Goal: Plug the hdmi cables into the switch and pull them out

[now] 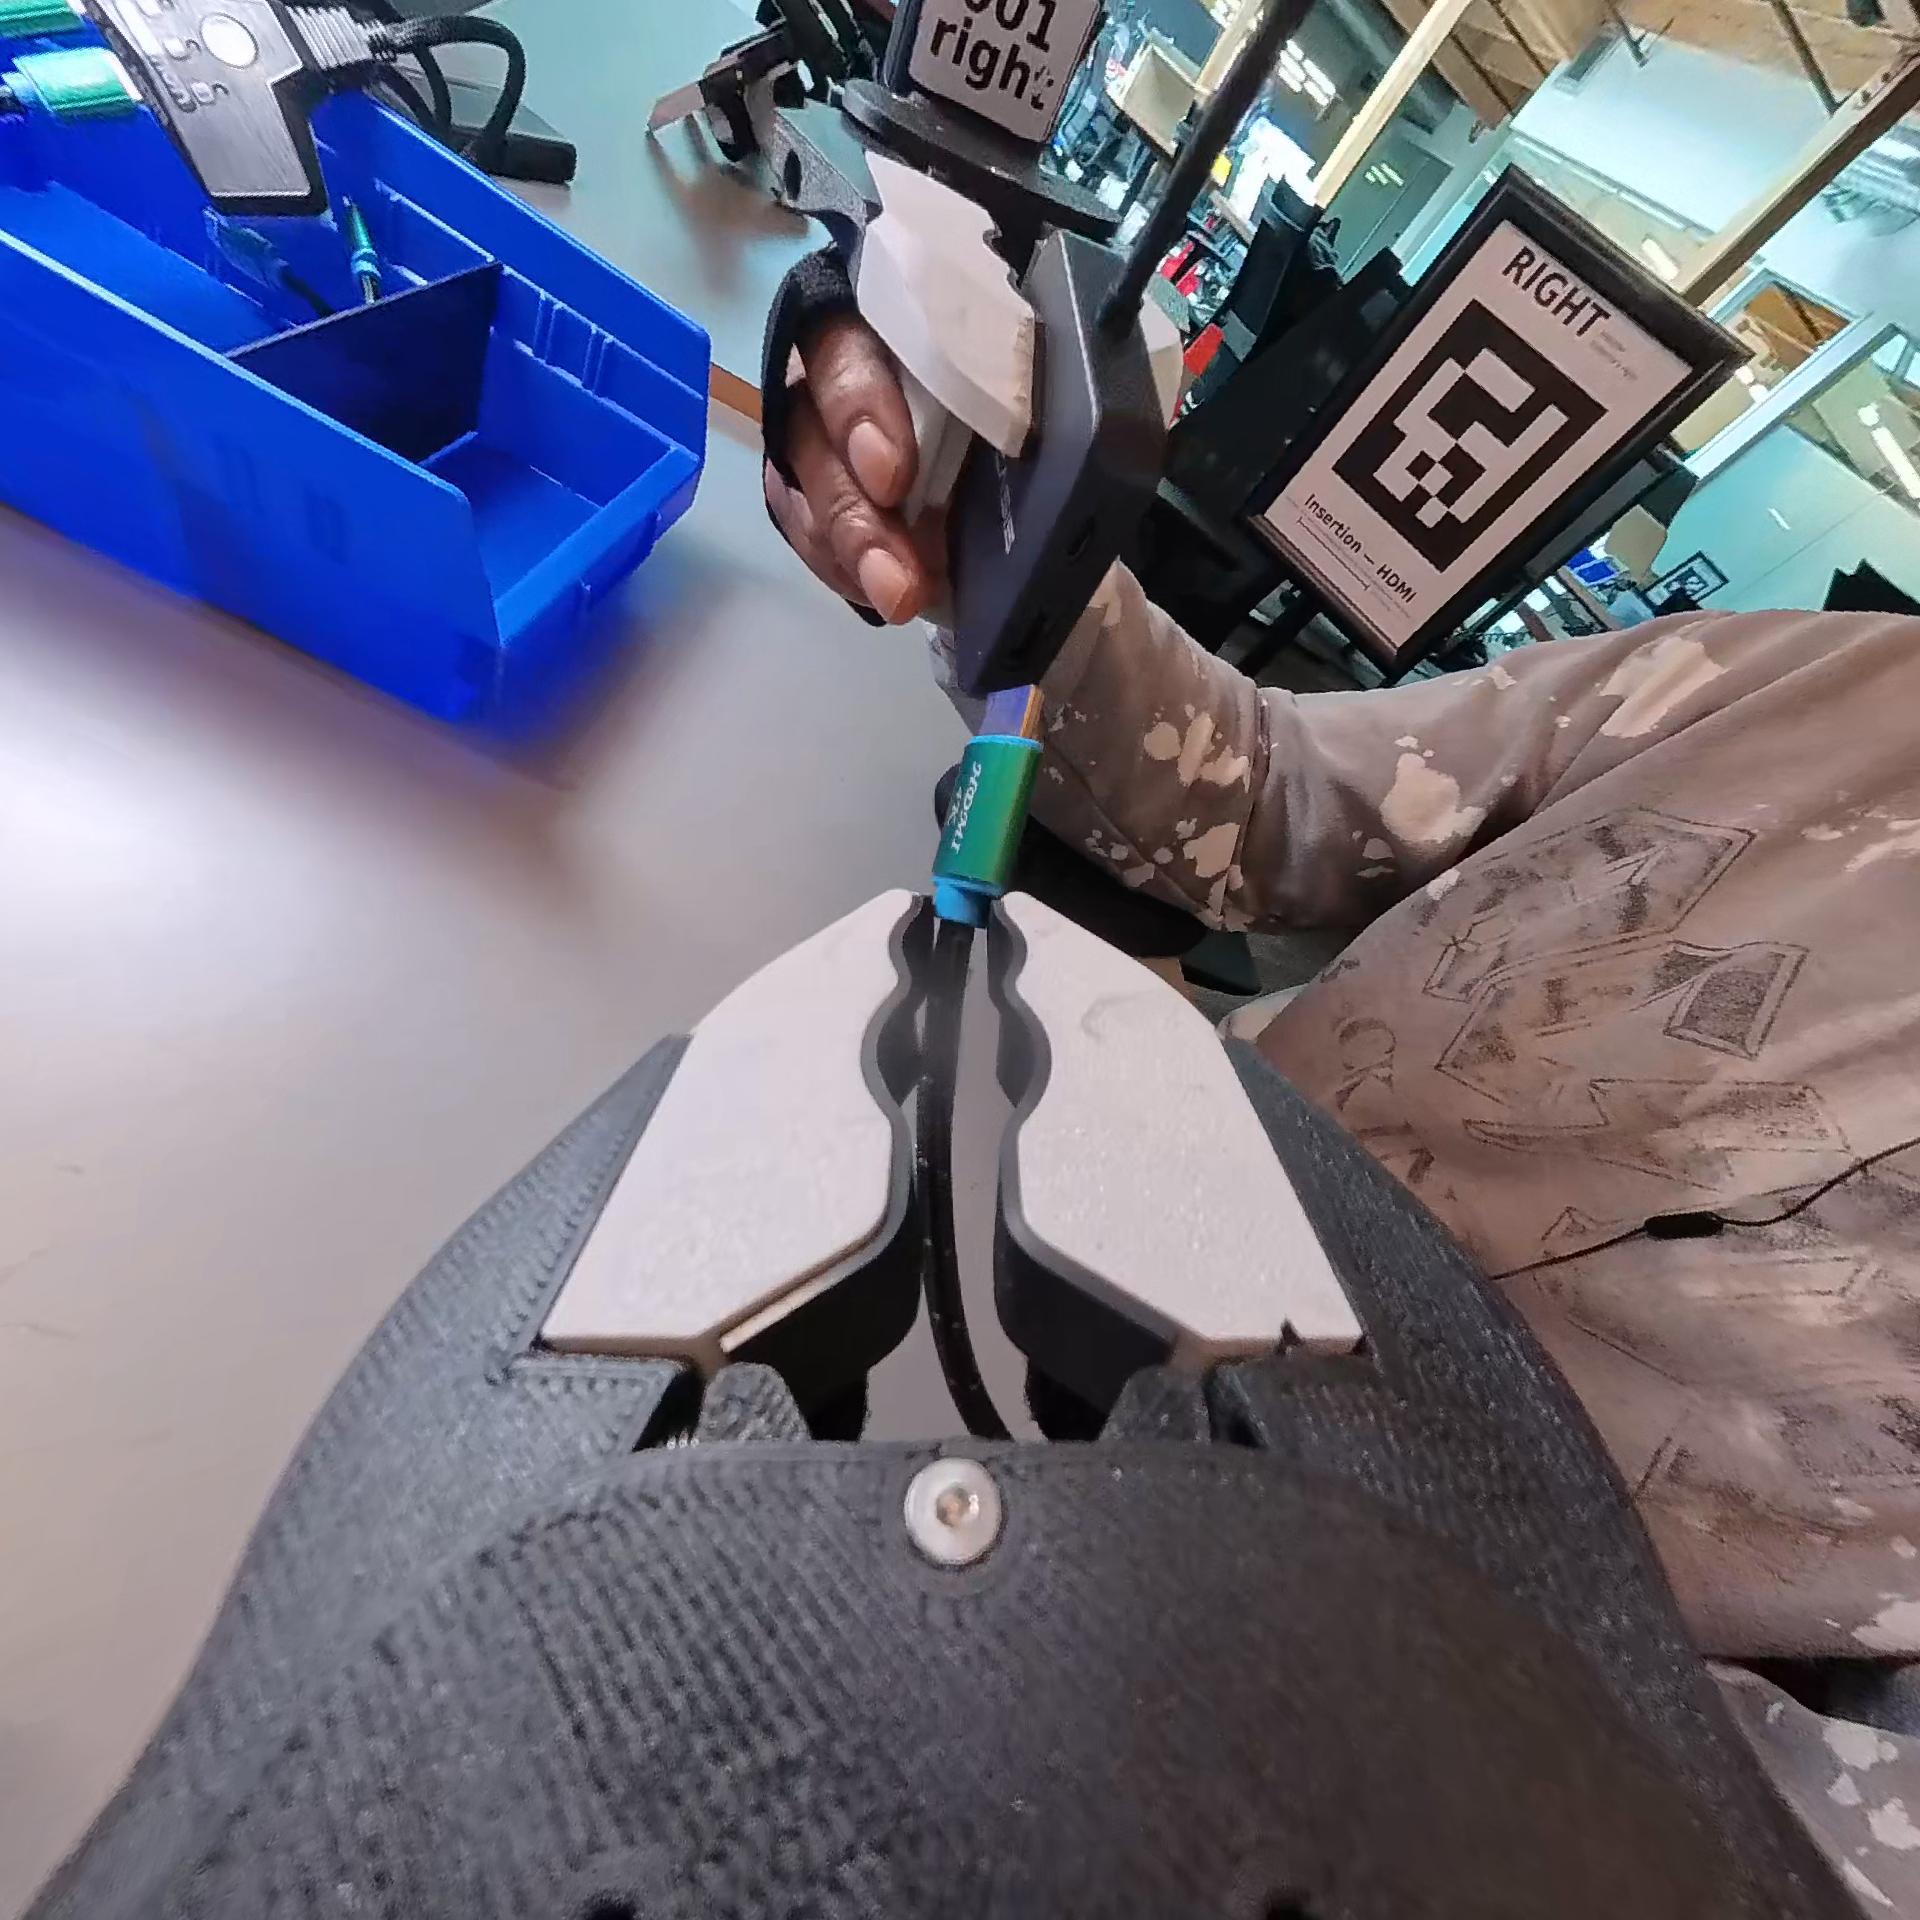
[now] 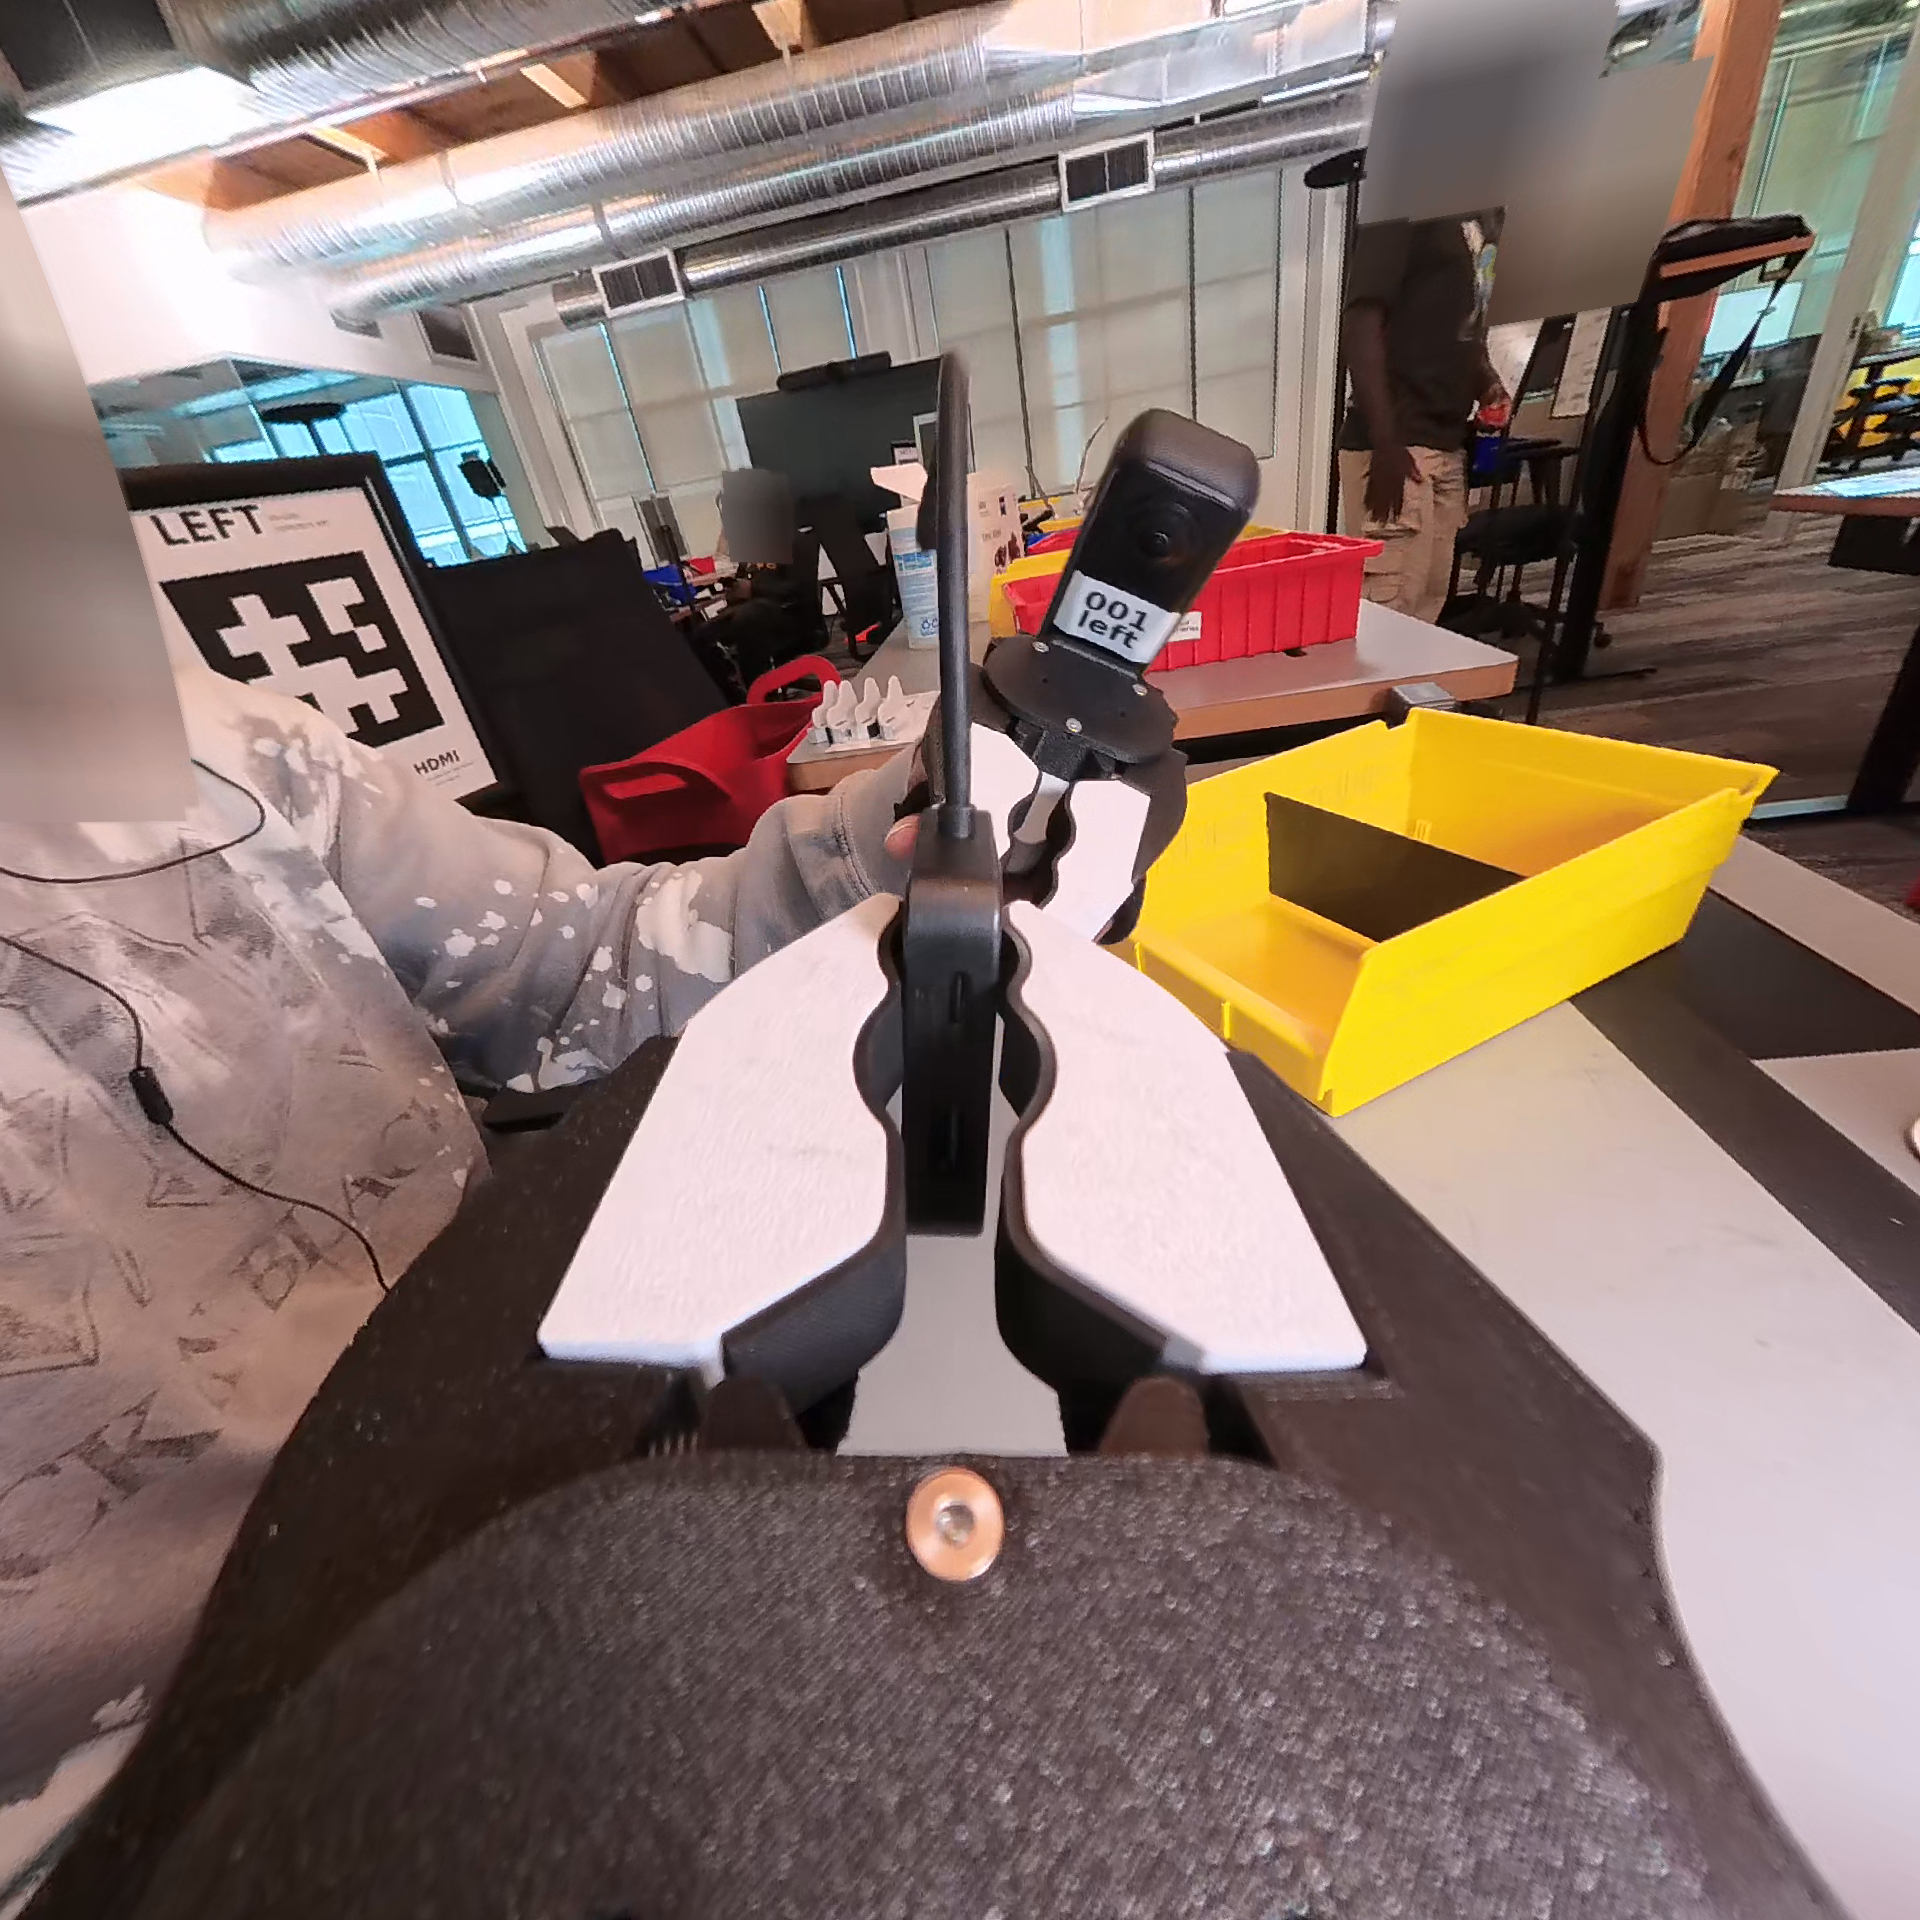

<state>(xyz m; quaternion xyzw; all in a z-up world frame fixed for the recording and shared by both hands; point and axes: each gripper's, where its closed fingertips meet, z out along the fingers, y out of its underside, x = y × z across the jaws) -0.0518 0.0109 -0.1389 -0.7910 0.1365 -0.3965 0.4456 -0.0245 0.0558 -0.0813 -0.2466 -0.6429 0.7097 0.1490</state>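
HDMI cable's green metal plug (image 1: 985, 808), pinched at its collar in your left hand-held gripper (image 1: 954, 914), meets a port below the dark slim switch box (image 2: 948, 1039) clamped by your right hand-held gripper (image 2: 951, 914); keep plug and port square.

Two handheld grippers are in play, the left gripper (image 1: 961, 914) and the right gripper (image 2: 951, 914), each with two pale fingers (image 1: 769, 1132). One dark HDMI switch (image 2: 948, 1049) sits between the right gripper's fingers, with one black lead rising from its top. One HDMI cable (image 1: 940, 1195) with one green plug (image 1: 982, 816) is at the switch. Three storage bins stand on counters: one blue bin (image 1: 436, 457), one yellow bin (image 2: 1455, 894) and one red bin (image 2: 1268, 597). Two framed marker signs (image 1: 1455, 426) are visible, one in each view. One more green connector (image 1: 362, 244) lies in the blue bin.
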